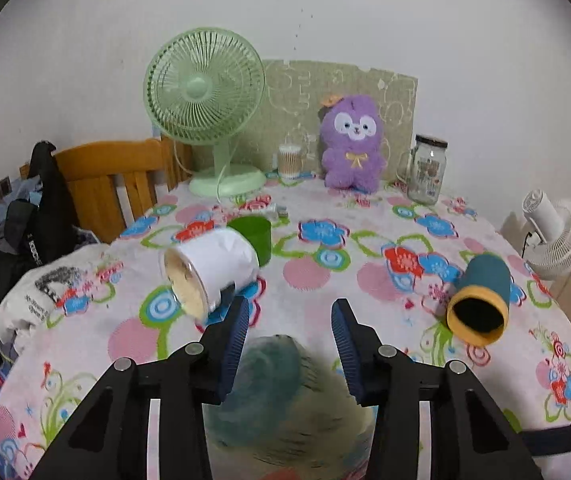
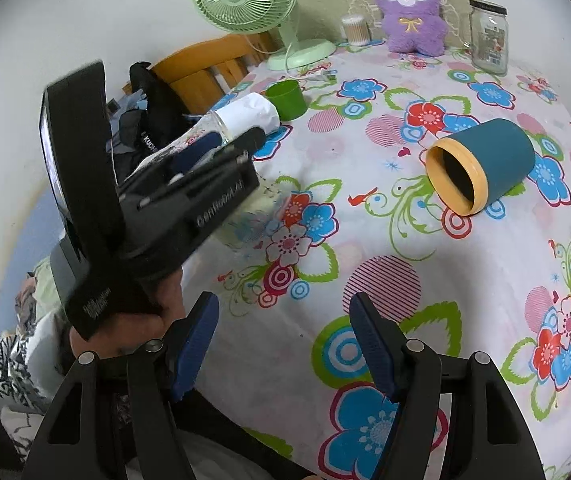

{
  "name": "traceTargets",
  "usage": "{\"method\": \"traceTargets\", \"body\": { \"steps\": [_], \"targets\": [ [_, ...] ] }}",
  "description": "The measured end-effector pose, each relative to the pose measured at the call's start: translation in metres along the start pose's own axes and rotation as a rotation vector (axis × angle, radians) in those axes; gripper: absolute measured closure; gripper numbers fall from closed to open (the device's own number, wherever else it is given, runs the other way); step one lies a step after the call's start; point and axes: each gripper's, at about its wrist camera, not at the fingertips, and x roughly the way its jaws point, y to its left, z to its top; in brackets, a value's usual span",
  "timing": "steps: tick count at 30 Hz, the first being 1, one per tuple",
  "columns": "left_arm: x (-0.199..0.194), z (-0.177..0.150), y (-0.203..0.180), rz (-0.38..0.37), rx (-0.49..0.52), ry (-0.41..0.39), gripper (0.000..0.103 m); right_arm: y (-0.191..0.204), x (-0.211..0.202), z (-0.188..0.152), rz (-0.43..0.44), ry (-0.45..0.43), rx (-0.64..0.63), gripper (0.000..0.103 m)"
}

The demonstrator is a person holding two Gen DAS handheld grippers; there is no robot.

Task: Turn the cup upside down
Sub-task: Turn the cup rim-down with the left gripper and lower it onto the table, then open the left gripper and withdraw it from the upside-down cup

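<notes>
A teal cup with a yellow rim lies on its side on the flowered tablecloth, mouth toward me; it also shows in the right wrist view. A blurred, see-through patterned cup sits low between the left gripper's fingers; in the right wrist view it shows under the left gripper body. My left gripper is open, jaws apart from the cup's sides. My right gripper is open and empty above the near table edge, well short of the teal cup.
A white-wrapped jar lies on its side at left beside an upright green cup. A green fan, purple plush, cotton-swab tub and glass jar stand at the back. A wooden chair and a white fan flank the table.
</notes>
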Motion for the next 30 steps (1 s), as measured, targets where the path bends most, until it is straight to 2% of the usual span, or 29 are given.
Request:
{"method": "traceTargets", "body": {
  "steps": [7,8,12,17,22,30],
  "targets": [
    [-0.01,-0.005,-0.001,-0.024,0.003,0.006,0.058,0.0,-0.001,0.0,0.002,-0.001,0.003,0.032],
    [-0.01,-0.005,-0.001,-0.033,0.001,0.009,0.055,0.0,-0.001,0.0,0.002,-0.001,0.002,0.032],
    [-0.018,-0.001,0.001,-0.055,-0.01,-0.002,0.024,0.002,0.0,0.0,0.003,-0.001,-0.005,0.032],
    [-0.026,0.004,0.002,-0.053,0.004,-0.026,0.012,0.002,0.0,0.001,0.003,-0.001,-0.005,0.032],
    [-0.034,0.006,0.012,-0.058,-0.014,-0.024,0.006,0.003,0.001,0.001,0.004,-0.004,-0.015,0.032],
    [-0.046,0.008,0.031,-0.072,-0.054,-0.016,0.004,0.009,-0.001,0.003,0.002,-0.012,-0.023,0.032]
  ]
}}
